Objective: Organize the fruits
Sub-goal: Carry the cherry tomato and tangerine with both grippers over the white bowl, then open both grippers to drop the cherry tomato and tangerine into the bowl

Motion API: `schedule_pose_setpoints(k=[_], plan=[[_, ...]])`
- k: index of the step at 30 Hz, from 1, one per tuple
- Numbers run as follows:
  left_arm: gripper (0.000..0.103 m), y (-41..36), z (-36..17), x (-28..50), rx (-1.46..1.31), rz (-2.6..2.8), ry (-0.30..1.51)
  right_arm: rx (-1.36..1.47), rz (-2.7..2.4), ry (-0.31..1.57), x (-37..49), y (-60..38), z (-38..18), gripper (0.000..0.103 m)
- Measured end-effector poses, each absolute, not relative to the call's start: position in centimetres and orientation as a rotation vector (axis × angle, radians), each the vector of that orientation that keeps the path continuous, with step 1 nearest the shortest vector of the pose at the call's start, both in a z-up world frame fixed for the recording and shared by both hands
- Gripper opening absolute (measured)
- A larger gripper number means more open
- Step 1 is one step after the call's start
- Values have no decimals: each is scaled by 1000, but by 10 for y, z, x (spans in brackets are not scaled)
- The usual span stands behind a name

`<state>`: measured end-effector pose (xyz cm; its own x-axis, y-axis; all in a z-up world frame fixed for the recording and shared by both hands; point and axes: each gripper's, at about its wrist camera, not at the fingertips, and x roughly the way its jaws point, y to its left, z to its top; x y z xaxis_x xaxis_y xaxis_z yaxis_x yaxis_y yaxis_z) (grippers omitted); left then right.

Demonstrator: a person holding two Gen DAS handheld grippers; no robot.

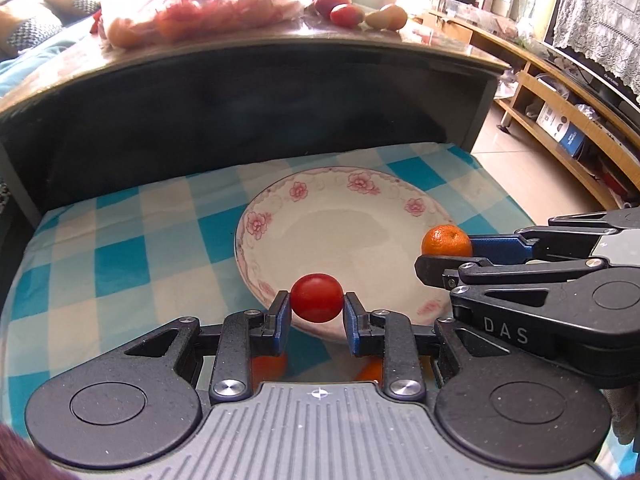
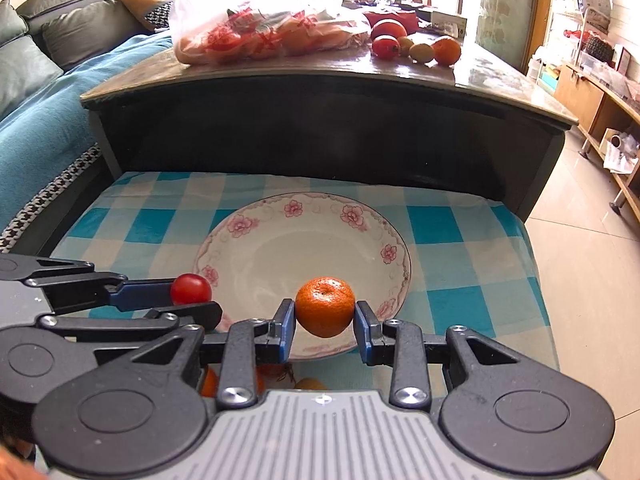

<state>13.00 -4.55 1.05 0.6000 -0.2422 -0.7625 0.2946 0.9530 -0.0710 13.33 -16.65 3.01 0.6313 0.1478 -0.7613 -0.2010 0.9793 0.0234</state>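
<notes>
My left gripper is shut on a small red tomato and holds it over the near rim of a white plate with pink flowers. My right gripper is shut on a small orange mandarin over the near rim of the same plate. In the left wrist view the right gripper comes in from the right with the mandarin. In the right wrist view the left gripper comes in from the left with the tomato. The plate holds no fruit.
The plate lies on a blue-and-white checked cloth. More orange fruit shows under the grippers. A dark table behind carries a plastic bag of fruit and loose fruit. A sofa stands left, wooden shelves right.
</notes>
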Motion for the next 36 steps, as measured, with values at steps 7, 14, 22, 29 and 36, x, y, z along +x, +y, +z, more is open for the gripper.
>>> schedule_pose_setpoints(k=[7,14,22,29,36], plan=[[34,-45,2,146,51,-315,888,-55,201,893,159,-168,13,34],[35,-44,-2,152,46,-311,892,-47,207,917,172,-167,0,34],[38,-44,-1,153,46,-310,894,-21,217,934,174,-170,-2,35],[47,-40,5,151,33,-301,882,-4,218,926,174,-173,2,35],[48,-36,15,145,38,-296,865,23,223,897,170,-173,14,35]])
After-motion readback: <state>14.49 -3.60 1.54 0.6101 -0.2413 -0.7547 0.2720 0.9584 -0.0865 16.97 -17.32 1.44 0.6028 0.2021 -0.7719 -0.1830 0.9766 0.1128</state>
